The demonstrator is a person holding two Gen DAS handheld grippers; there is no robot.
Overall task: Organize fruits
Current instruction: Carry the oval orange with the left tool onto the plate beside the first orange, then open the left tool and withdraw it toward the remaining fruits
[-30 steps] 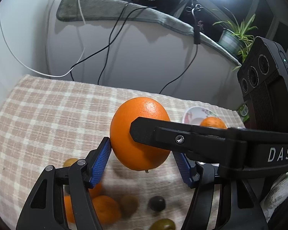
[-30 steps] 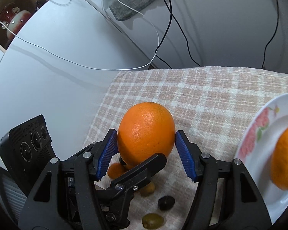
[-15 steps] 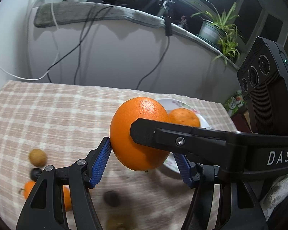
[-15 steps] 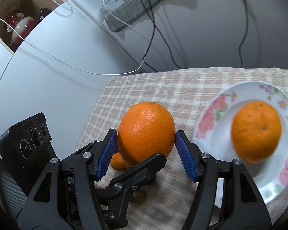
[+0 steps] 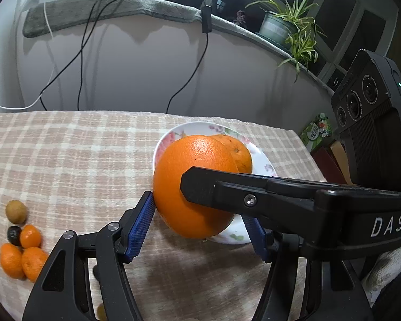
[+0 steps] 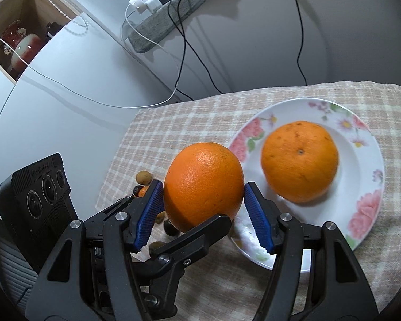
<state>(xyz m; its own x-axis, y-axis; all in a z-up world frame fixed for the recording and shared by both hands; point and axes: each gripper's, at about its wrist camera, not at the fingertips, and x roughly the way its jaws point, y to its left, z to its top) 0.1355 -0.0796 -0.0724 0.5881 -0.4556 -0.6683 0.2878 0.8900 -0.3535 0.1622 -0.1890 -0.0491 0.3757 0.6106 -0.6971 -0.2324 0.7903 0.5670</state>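
A large orange (image 5: 197,187) (image 6: 203,184) is held in the air between both grippers. My left gripper (image 5: 197,227) is shut on it with blue pads at its sides. My right gripper (image 6: 203,214) is shut on it too, crossing the left one; its black finger (image 5: 254,195) lies across the orange in the left wrist view. The orange hangs at the near-left rim of a white flowered plate (image 6: 371,165) (image 5: 262,160). A second orange (image 6: 299,160) (image 5: 238,152) lies on the plate.
A checked cloth (image 5: 80,155) covers the table. Small fruits lie at its left: several little oranges (image 5: 21,256), a dark one (image 5: 13,234) and a brown one (image 5: 16,211). Cables hang down the white wall behind. A potted plant (image 5: 283,26) stands on the ledge.
Both grippers have carried the orange to the right, from above the small fruits to the plate's near rim. The plate and its orange came fully into view. The grip is unchanged.
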